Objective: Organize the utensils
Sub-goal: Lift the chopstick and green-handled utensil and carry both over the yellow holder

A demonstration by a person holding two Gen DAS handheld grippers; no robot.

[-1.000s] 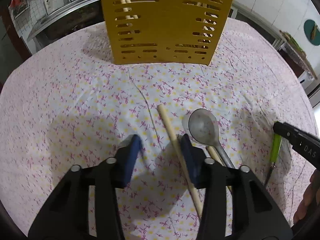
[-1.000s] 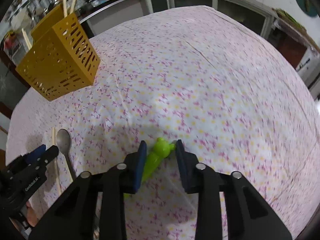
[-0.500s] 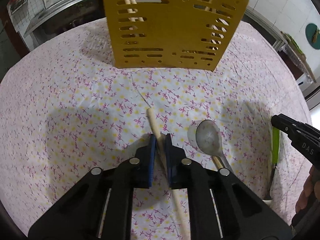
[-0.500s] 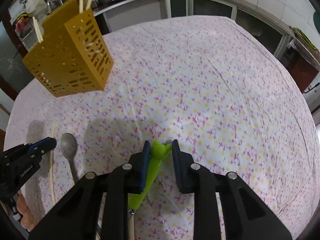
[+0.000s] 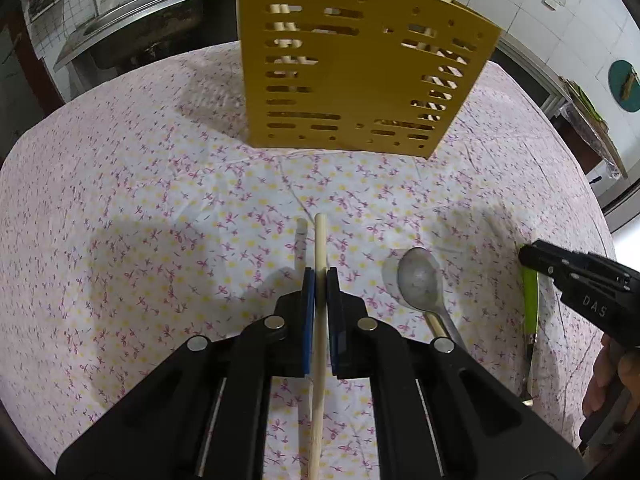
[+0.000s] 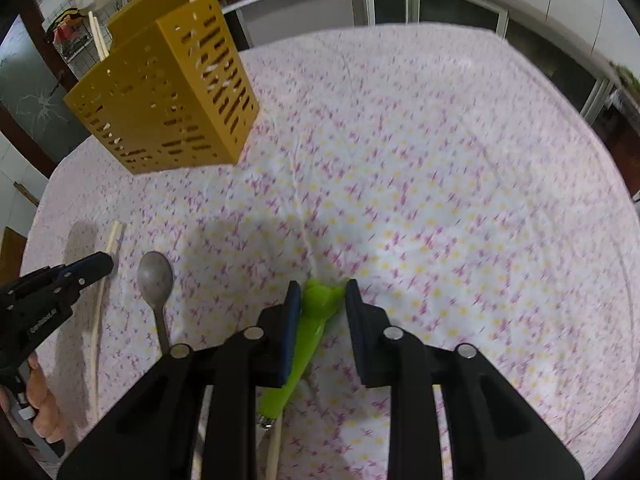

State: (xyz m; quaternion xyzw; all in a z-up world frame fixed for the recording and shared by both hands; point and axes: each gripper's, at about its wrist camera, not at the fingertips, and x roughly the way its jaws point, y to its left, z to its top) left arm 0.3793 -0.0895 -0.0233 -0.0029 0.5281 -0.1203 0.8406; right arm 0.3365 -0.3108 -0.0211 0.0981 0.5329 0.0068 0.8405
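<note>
We see the left gripper [image 5: 319,280] clamped on a wooden chopstick [image 5: 319,360], blue pads tight against its shaft. The chopstick runs almost straight up and down the left wrist view, its blunt tip pointing to the top of the frame toward the yellow utensil holder [image 5: 352,76], its tail running off the bottom edge between the fingers. Its shadow lies just left of the tip.

The holder stands upright at top centre of that view, with more chopsticks poking out of its top. Between the tip and the holder's base we see only bare flowered tablecloth [image 5: 160,200], and more cloth spreads wide to the left.

Right of the chopstick lies a metal spoon [image 5: 420,284], bowl toward the top, handle slanting to the lower right.

In the right wrist view, the right gripper [image 6: 320,300] straddles a green-handled utensil [image 6: 308,332]. The jaws stand narrow; the left pad touches the handle, while the right pad shows a gap, so we cannot tell if it grips. The handle's long axis runs from the shaped green end at frame centre down to the lower left. The cloth to the right lies bare to the table's far edge.
</note>
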